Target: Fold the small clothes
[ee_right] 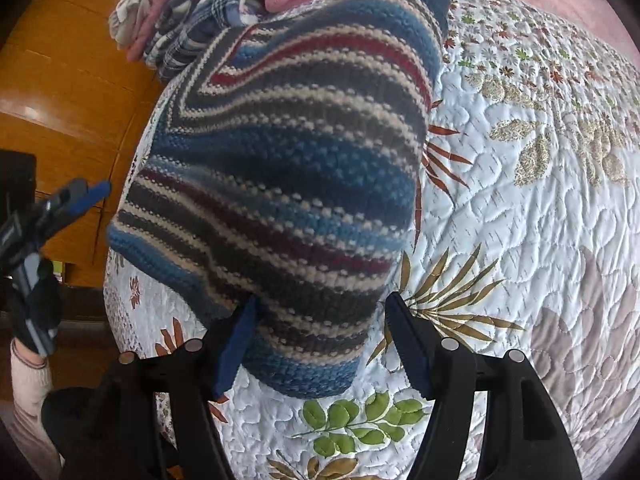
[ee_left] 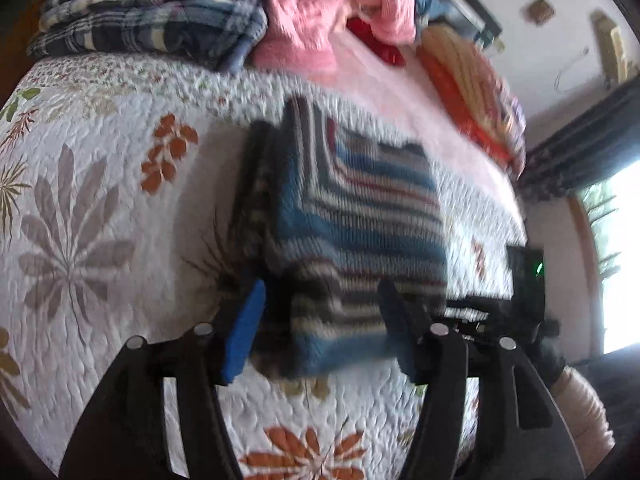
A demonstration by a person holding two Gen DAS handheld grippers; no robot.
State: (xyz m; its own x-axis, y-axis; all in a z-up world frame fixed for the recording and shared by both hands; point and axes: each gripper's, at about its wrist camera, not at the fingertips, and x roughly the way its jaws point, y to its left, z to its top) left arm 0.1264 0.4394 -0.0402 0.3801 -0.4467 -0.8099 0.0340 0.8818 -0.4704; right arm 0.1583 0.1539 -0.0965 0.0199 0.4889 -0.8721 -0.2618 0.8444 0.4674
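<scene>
Lying mid-frame on your quilted bed (ee_right: 520, 200), the striped knit (ee_right: 280, 168) sits between both grippers' parted jaws; a plaid pile (ee_left: 152, 20) and pink garment (ee_left: 312, 12) crowd the upper left.

Your left wrist view is smeared with motion blur, so the striped knit (ee_left: 352, 216) shows no clear edges; your right gripper (ee_left: 524, 304) is partly hidden behind it, and the plaid pile (ee_left: 148, 12) runs off the top edge
</scene>
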